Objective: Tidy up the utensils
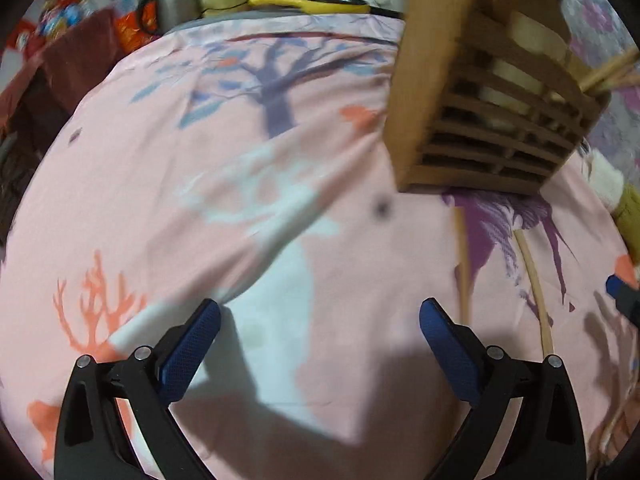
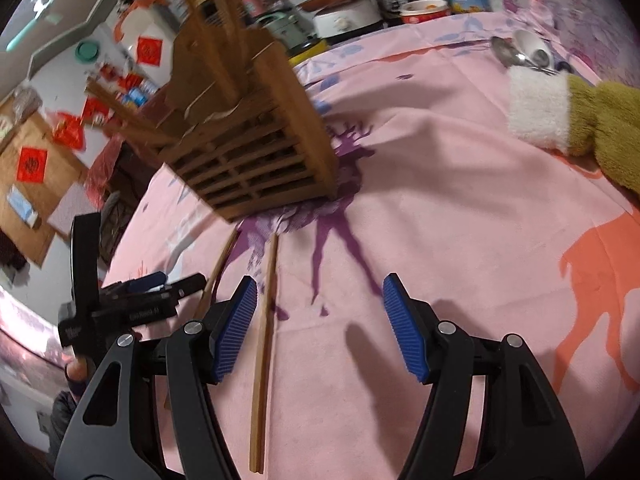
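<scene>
two chopsticks [image 2: 264, 344] loose nr holder [image 2: 256, 148] base.

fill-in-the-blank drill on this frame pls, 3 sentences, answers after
1. The right gripper has its jaws ____, with nothing clamped between them.
2. The wooden utensil holder already has several ____ sticking out of its top.
3. A loose chopstick lies on the ____ tablecloth right beside the right gripper's left finger.

Missing words: open; chopsticks; pink
</scene>
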The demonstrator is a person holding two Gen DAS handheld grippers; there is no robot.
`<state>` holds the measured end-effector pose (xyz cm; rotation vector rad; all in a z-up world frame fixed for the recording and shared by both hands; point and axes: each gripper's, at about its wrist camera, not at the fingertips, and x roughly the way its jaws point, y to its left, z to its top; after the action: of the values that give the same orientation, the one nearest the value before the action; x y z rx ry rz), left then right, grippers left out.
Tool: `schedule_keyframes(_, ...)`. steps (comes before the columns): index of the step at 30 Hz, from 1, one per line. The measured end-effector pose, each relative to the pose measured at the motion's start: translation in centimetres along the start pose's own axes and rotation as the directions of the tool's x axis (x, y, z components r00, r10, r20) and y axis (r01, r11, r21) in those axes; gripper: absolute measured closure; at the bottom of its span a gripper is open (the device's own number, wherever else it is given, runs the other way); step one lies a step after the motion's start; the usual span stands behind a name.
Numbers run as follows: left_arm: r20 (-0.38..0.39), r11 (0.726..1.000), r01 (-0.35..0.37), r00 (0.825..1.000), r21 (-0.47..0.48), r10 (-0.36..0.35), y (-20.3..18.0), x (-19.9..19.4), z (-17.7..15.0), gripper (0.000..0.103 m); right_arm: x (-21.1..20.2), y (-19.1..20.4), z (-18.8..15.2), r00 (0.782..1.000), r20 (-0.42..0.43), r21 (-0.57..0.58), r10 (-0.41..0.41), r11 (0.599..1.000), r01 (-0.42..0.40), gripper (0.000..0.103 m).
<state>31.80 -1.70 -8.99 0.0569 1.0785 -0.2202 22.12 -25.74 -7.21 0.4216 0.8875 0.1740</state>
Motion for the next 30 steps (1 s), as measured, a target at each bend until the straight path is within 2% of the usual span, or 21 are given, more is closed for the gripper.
schedule_keyframes(3, 0.011, 0.997, 0.062, 0.998, -0.034, -0.062, 1.6, -1.3, -1.3, 0.005, 1.3, 2.8, -0.3, 0.999, -0.016, -0.103, -0.041, 0.994, 0.039, 0.04)
schedule_keyframes(5, 0.028, 0.996, 0.07, 0.997, -0.055, -0.068, 2.0, -1.9, -2.1, 0.005, 2.5, 4.6, -0.5, 0.995, -0.012, -0.173, -0.095, 0.981, 0.091, 0.04)
schedule_keyframes(7, 0.032, 0.994, 0.074, 0.997, -0.082, -0.072, 2.3, -2.2, -3.0, 0.005, 3.8, 5.7, -0.6, 0.987, -0.015, -0.219, -0.162, 0.963, 0.155, 0.05)
schedule_keyframes(9, 0.047, 0.994, 0.063, 0.997, -0.093, -0.059, 2.5, -2.7, -3.8, 0.005, 5.6, 5.3, -0.5, 0.956, -0.026, -0.217, -0.293, 0.935, 0.281, 0.055)
schedule_keyframes(11, 0.051, 0.995, 0.052, 0.998, -0.09, -0.047, 2.6, -2.7, -4.1, 0.005, 5.6, 4.2, -0.4, 0.953, -0.019, -0.184, -0.302, 0.938, 0.294, 0.055)
schedule_keyframes(13, 0.062, 0.996, 0.045, 0.997, -0.079, -0.04, 2.6, -2.9, -4.7, 0.005, 4.9, 3.1, -0.2, 0.92, 0.023, -0.161, -0.391, 0.907, 0.39, 0.055)
schedule_keyframes(14, 0.064, 0.997, 0.038, 0.997, -0.072, -0.033, 2.5, -3.0, -5.0, 0.005, 4.6, 2.3, 0.0, 0.915, 0.026, -0.136, -0.403, 0.905, 0.403, 0.055)
schedule_keyframes(16, 0.065, 0.998, 0.029, 0.998, -0.063, -0.025, 2.4, -2.9, -4.9, 0.005, 4.0, 0.4, 0.3, 0.938, -0.009, -0.068, -0.347, 0.936, 0.346, 0.055)
schedule_keyframes(20, 0.068, 0.998, 0.053, 0.996, -0.043, -0.05, 2.0, -3.3, -5.3, 0.005, 1.8, -0.6, 0.6, 0.979, -0.001, -0.027, -0.203, 0.979, 0.203, 0.054)
schedule_keyframes(25, 0.059, 0.988, 0.154, 0.986, -0.002, -0.154, -0.3, -3.6, -5.4, 0.005, -1.1, -0.5, -0.4, 0.979, 0.051, -0.012, -0.196, 0.98, 0.197, 0.051)
schedule_keyframes(27, 0.052, 0.989, 0.142, 0.988, 0.039, -0.144, -2.1, -3.3, -5.4, 0.005, -1.9, -0.4, -1.5, 0.98, 0.059, -0.017, -0.188, 0.982, 0.189, 0.051)
schedule_keyframes(30, 0.026, 0.993, 0.087, 0.996, 0.075, -0.089, -4.1, -2.1, -4.6, 0.005, -2.3, -0.2, -2.2, 0.975, 0.069, -0.016, -0.211, 0.977, 0.212, 0.051)
